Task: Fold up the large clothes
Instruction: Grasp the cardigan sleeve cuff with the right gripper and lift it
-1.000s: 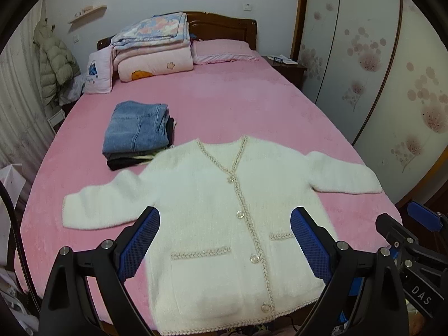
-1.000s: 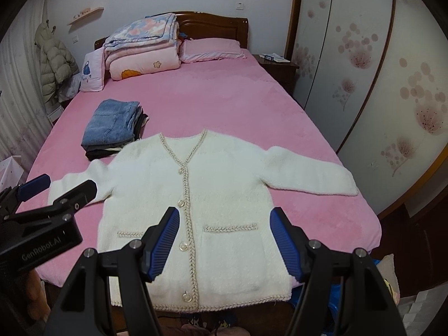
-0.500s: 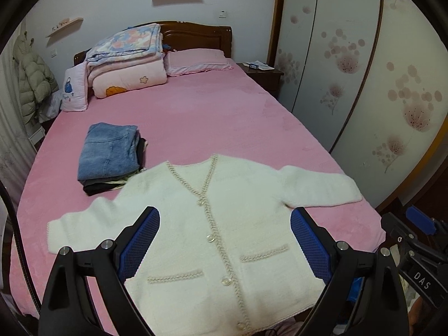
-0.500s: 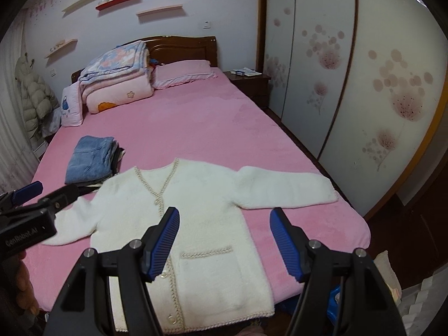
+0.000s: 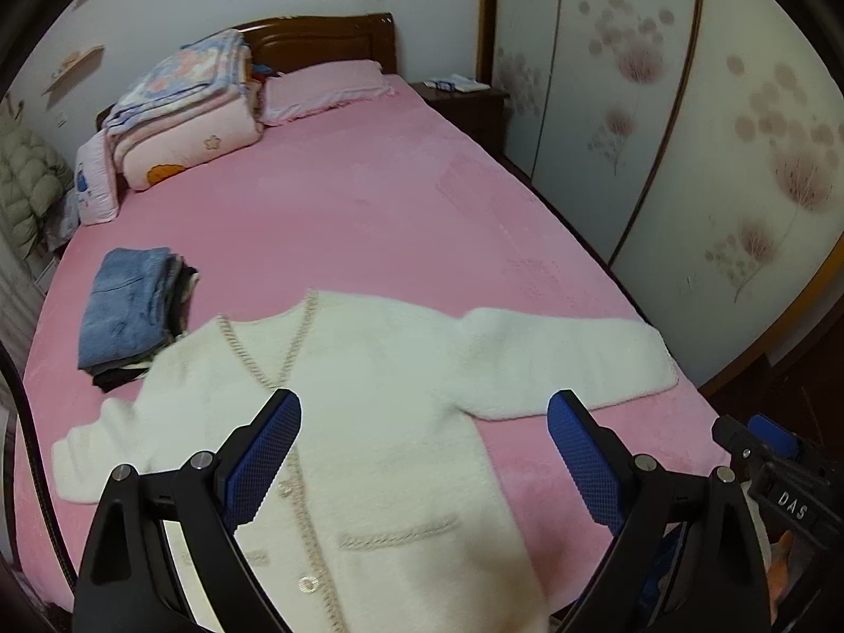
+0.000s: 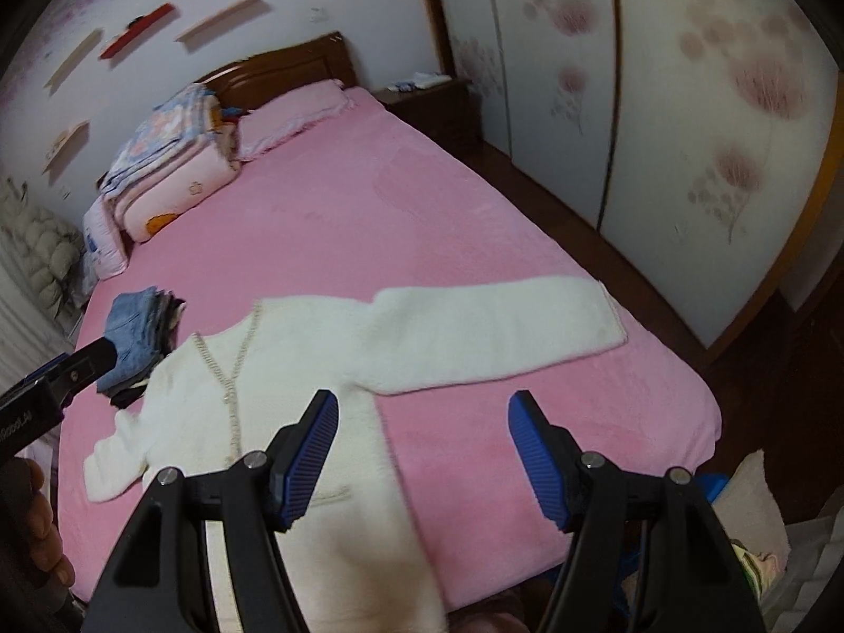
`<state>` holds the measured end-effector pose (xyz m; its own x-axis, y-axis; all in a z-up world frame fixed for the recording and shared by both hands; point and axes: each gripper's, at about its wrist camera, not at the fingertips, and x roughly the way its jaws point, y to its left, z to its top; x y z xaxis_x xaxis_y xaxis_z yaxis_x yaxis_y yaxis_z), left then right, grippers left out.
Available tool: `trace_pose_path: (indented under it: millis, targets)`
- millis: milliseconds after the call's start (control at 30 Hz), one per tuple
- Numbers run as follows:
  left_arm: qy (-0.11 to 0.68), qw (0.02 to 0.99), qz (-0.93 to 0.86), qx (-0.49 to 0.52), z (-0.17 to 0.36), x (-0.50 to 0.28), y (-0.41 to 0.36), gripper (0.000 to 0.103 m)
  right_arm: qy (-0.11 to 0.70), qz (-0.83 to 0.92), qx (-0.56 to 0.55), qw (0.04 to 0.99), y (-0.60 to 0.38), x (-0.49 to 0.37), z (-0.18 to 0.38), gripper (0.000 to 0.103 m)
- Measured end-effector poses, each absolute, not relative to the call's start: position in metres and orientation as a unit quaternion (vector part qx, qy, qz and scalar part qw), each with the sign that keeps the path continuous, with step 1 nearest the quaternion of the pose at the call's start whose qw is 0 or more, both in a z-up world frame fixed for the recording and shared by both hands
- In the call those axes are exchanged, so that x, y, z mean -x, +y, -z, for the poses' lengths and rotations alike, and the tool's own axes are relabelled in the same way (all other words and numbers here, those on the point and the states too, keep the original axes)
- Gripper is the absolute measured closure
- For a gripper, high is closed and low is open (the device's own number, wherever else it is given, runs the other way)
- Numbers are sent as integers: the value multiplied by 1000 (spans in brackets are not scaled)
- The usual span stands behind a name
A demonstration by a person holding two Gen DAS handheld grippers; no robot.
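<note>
A fluffy white cardigan (image 5: 380,401) (image 6: 295,385) with beige braid trim and buttons lies flat, front up, on the near end of the pink bed (image 5: 358,211) (image 6: 369,211), both sleeves spread out. Its right sleeve (image 5: 569,364) (image 6: 490,337) reaches toward the bed's right edge. My left gripper (image 5: 424,453) hovers open above the cardigan's right side, nothing between its blue pads. My right gripper (image 6: 422,453) is open too, above the bedspread just below that sleeve, and holds nothing.
A folded stack with blue jeans (image 5: 129,311) (image 6: 140,337) on top sits left of the cardigan. Folded quilts (image 5: 184,105) and a pink pillow (image 5: 324,89) lie at the headboard. A nightstand (image 5: 464,100) and sliding wardrobe doors (image 5: 659,121) line the right side.
Both grippers have swung toward the bed's right side and sunk a little; the cardigan's right sleeve now lies nearer the middle of both views. Both stay open. The cardigan has not moved.
</note>
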<state>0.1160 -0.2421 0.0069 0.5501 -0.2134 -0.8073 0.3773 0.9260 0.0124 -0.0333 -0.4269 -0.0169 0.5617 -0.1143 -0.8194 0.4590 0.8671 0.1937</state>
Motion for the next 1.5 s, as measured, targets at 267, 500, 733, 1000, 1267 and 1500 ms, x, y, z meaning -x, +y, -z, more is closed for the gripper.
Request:
trace_pose_path:
  millis: [267,500,733,1000,1267,1500]
  targets:
    - [469,866,148,-89,71,-165,-349,9,492,187,-261,810,-550,13,108,36]
    - [470,865,138,-111,131,-198,-421,9,522,199,-329,761,-622,-7,190,36]
    - [487,852,131,-142,178,-213,-464,9,524,197,-431,707,-666,-11,256,36]
    - [498,846,123,-143,185,-219,-457,9,496,206,-478,695,-690,-20,290,53]
    - [500,851,100,-124,167,-215,-424,9,475,209,-456,723,-694,-29,276,95]
    - [485,869,69,-71,127,-211,-343,9,432,155,-373,806,-656,-48,181,95]
